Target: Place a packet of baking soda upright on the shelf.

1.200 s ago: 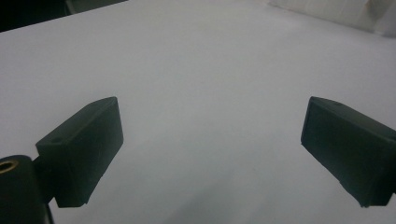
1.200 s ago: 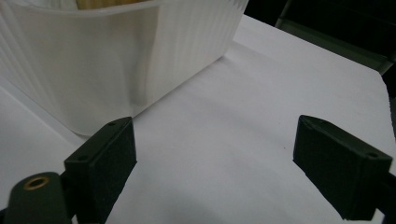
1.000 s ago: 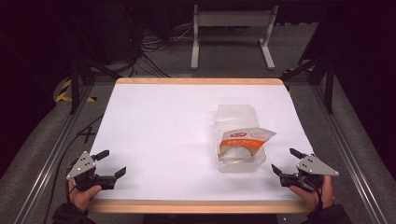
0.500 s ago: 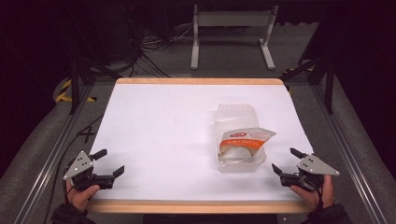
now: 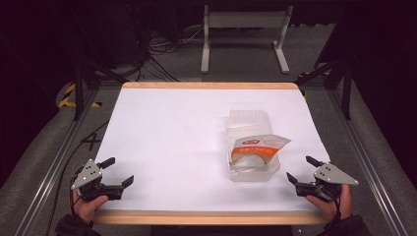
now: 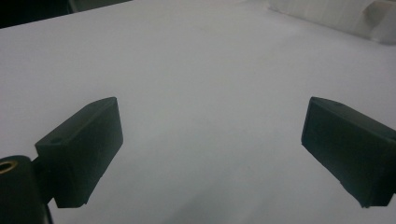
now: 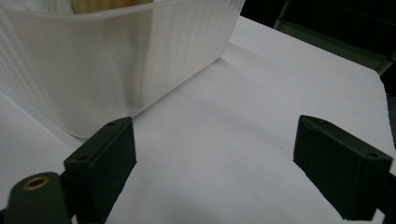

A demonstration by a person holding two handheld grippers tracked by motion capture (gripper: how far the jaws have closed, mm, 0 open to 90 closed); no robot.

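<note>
A clear plastic container (image 5: 252, 147) lies on the white table (image 5: 172, 132), right of centre, its lid folded open toward the back. Inside it sits a packet with an orange label (image 5: 255, 146) over something pale and round. My right gripper (image 5: 301, 169) rests near the front right corner, open and holding nothing, a short way right of the container; the container's ribbed wall (image 7: 116, 60) rises just beyond its jaws. My left gripper (image 5: 117, 172) stands open at the front left corner over bare table, and the container's edge (image 6: 327, 11) shows far off.
The table has a wooden rim (image 5: 206, 217) along its front and back. Metal rails (image 5: 54, 167) run along both sides. Behind the table are a grey stand (image 5: 243, 29) and cables on the floor (image 5: 162, 54).
The left gripper has shifted very slightly. The right gripper and the container have stayed in place.
</note>
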